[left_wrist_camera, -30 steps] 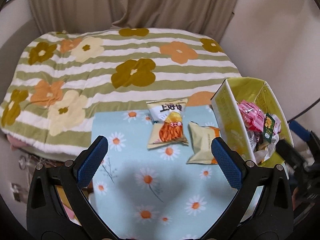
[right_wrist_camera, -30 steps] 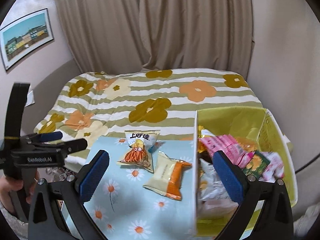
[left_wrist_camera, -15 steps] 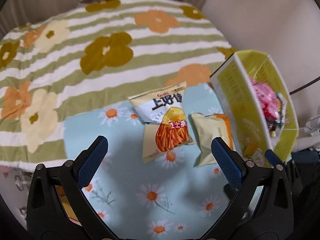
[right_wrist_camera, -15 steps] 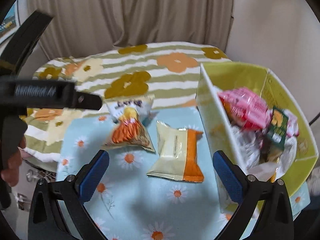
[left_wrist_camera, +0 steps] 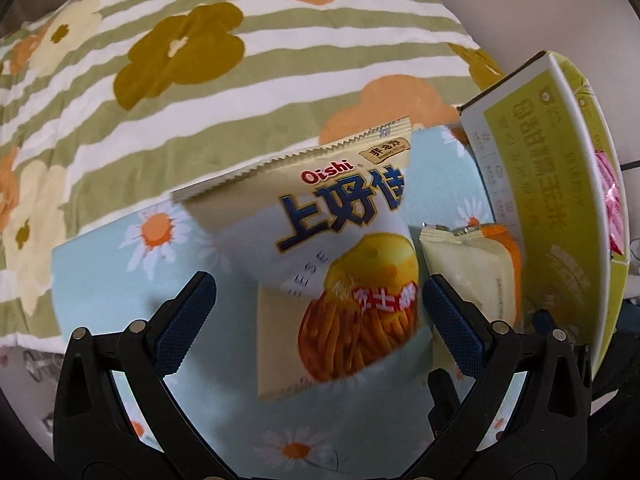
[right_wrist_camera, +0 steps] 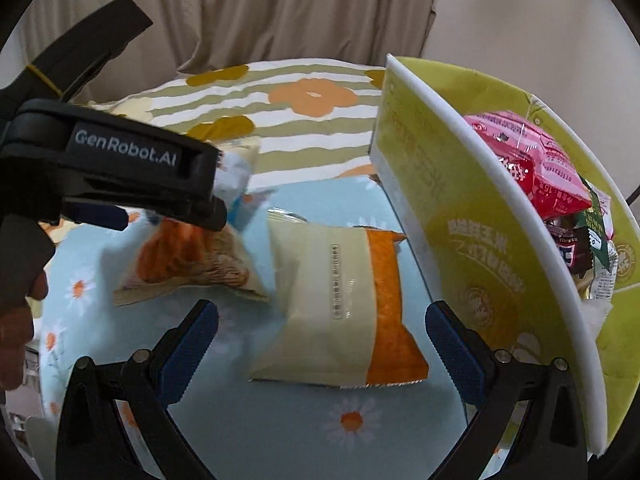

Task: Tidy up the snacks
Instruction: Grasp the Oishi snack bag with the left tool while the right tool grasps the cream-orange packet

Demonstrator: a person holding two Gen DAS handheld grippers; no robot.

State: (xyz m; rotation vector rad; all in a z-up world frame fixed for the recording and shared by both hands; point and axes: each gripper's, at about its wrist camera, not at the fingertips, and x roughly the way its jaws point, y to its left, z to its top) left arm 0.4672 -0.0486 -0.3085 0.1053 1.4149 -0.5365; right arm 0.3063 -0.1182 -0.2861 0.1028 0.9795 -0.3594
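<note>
Hovering over two snack bags on a daisy cloth.

Holding the left gripper (left_wrist_camera: 316, 312) wide open and low around the Oishi chip bag (left_wrist_camera: 340, 264), gripping nothing. Holding the right gripper (right_wrist_camera: 320, 340) wide open around the cream and orange bag (right_wrist_camera: 340, 308), gripping nothing too. Both bags lying flat on the blue daisy cloth (right_wrist_camera: 280, 420), side by side, just beside the yellow box (right_wrist_camera: 452, 208) stuffed with a pink packet (right_wrist_camera: 532, 156) and other snacks.

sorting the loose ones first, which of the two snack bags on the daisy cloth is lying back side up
The cream and orange foil bag beside the yellow-green box: only small print shows. The Oishi cheese-stick bag lies face up.
</note>
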